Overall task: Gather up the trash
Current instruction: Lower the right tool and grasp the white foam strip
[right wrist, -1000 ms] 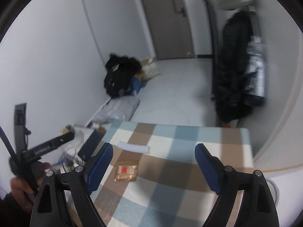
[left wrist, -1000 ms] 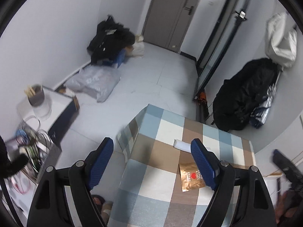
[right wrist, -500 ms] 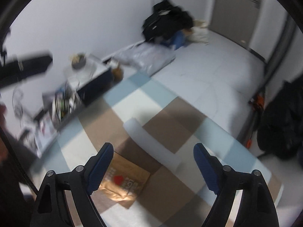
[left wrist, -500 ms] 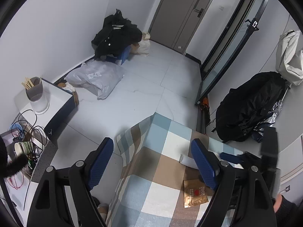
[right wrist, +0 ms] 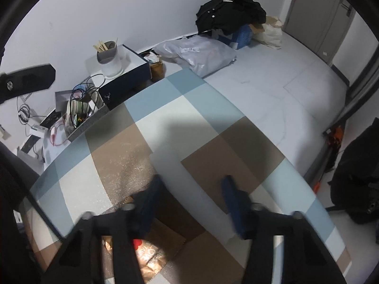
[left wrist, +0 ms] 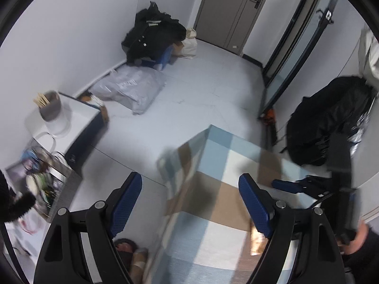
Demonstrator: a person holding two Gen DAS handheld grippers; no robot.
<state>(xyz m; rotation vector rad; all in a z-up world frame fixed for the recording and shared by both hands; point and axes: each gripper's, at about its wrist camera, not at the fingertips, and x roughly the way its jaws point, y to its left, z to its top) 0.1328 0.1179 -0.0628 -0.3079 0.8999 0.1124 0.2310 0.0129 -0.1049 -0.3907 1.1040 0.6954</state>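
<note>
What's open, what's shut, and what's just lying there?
Left gripper: open, empty.
Right gripper: jaws have just been closing, strip between them; touching unclear.
Strip: flat on the table.
Wrapper: lying on the table.
Door: shut.

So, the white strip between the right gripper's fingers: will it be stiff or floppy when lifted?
The white strip looks like thin foam or folded paper lying flat on the checked tablecloth, so probably light and bendy. Its overhanging ends may droop. The right gripper, jaws just closing, could squash it.
</note>
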